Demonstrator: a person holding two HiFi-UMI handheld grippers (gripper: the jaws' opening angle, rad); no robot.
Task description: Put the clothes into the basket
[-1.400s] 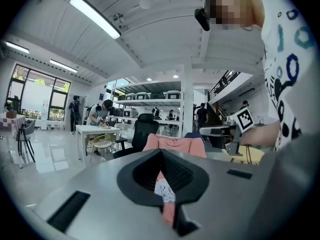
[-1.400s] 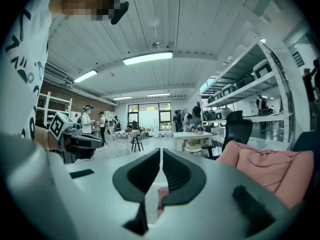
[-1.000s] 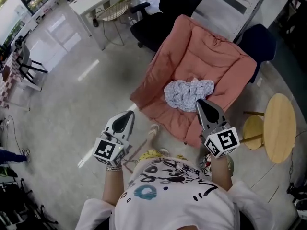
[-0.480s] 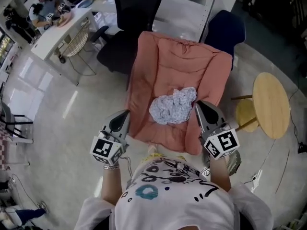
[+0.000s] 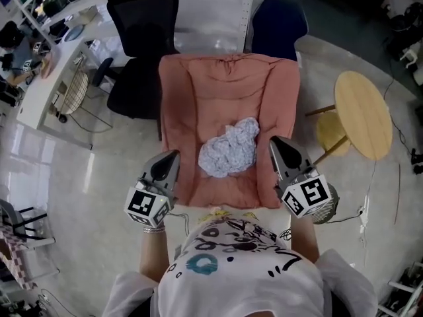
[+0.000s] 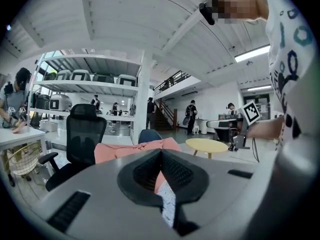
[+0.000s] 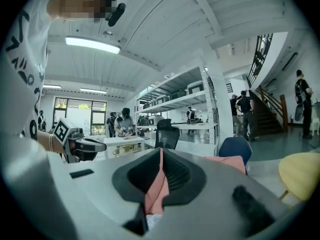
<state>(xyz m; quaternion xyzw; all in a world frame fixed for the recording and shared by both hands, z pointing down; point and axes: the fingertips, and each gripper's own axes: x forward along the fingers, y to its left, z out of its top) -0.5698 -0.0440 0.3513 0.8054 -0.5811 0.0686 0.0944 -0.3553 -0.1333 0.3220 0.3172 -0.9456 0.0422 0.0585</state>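
Looking down in the head view, the left gripper (image 5: 173,156) and the right gripper (image 5: 274,141) hang over the front edge of a salmon-pink armchair (image 5: 225,88), one at each side. Both point toward its seat, and neither touches it. The clothes (image 5: 229,148), a crumpled pale blue-and-white bundle, lie on the seat cushion between the two grippers and clear of both. A black office chair (image 5: 142,18) and a dark blue chair (image 5: 279,20) stand behind the armchair. A low round wooden bench (image 5: 360,114) stands to its right and a white bench (image 5: 39,94) with small items on it to its left, all on a pale glossy floor (image 5: 86,203). In the left gripper view, the left gripper's (image 6: 161,155) fingers are clenched together with their tips meeting and nothing gripped. Only a sliver of the pink armchair (image 6: 131,150) and the pale clothes (image 6: 168,206) shows through the slit below them. Beyond are the black office chair (image 6: 84,131), the round bench (image 6: 206,144), white shelving (image 6: 95,86), a staircase (image 6: 162,118) and the marker cube of the right gripper (image 6: 251,113). In the right gripper view, the right gripper's (image 7: 161,153) fingers are likewise pressed shut and empty, with pink armchair (image 7: 156,186) fabric showing in the gap. The left gripper (image 7: 75,143) shows at the left, with the black office chair (image 7: 167,134), the blue chair (image 7: 235,149) and tall shelving (image 7: 187,99) ahead in a bright, high-ceilinged hall.
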